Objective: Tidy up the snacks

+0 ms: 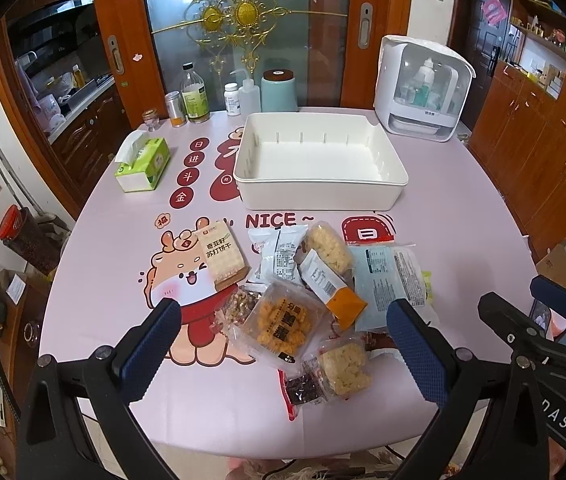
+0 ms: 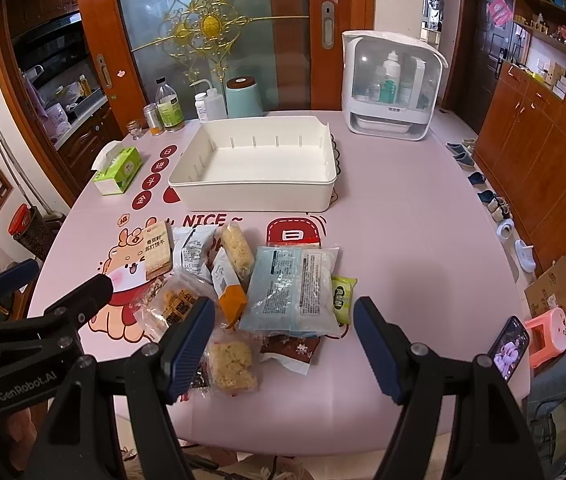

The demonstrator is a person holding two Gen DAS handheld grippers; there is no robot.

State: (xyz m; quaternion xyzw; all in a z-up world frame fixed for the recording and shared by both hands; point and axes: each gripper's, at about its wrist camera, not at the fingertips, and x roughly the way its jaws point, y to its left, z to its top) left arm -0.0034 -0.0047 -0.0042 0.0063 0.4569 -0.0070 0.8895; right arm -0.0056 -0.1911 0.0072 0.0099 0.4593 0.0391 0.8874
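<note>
— Item one: what's on the desk?

— I log an empty white bin at 12 o'clock. A pile of snack packets lies at the near edge, well apart from it. In the pile: a soda cracker pack at 10 o'clock, a pale blue bag at 2 o'clock, an orange-ended packet in the middle, and a puffed rice cake nearest me.

— Item two: my tools?

— My left gripper hangs above the pile, jaws spread wide and holding nothing. My right gripper is the same: jaws wide apart, empty, over the pile's near side.

— Other stock?

— A green tissue box at 10 o'clock, and bottles and a white cabinet along the far edge.
</note>
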